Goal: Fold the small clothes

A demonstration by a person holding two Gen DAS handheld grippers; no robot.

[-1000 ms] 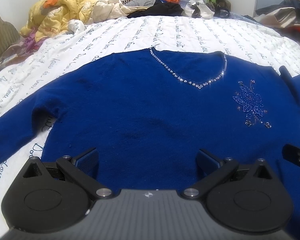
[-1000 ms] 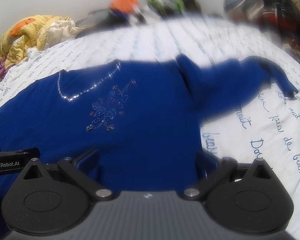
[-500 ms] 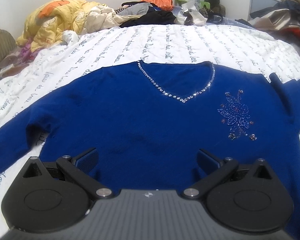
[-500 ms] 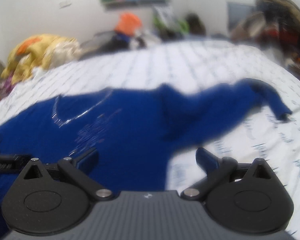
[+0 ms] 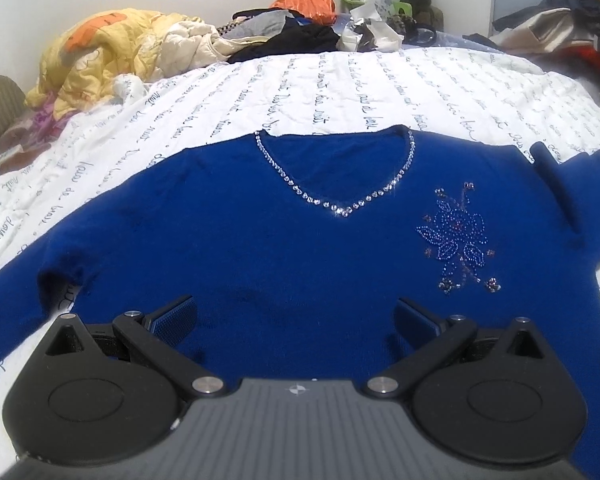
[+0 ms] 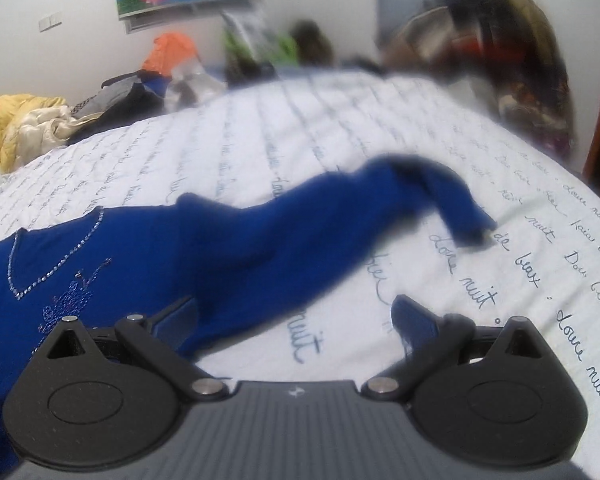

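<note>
A blue sweater (image 5: pixel 260 248) with a rhinestone V-neck and a beaded flower lies flat, front up, on the bed. My left gripper (image 5: pixel 296 316) is open and empty, above the sweater's lower middle. My right gripper (image 6: pixel 296 316) is open and empty, above the sweater's right side where the right sleeve (image 6: pixel 340 208) begins. That sleeve stretches out to the right, its cuff (image 6: pixel 468 224) bent down on the sheet. The left sleeve (image 5: pixel 8 308) runs off to the left.
The bed has a white sheet (image 5: pixel 340 88) printed with script. A yellow quilt (image 5: pixel 100 48) and a heap of clothes and bags (image 5: pixel 312 20) lie along the far edge. More clothes (image 6: pixel 500 52) are piled at the far right.
My left gripper has drawn back from the sweater, so more sheet shows beyond the neckline. My right gripper has swung right toward the right sleeve. Both stay open.
</note>
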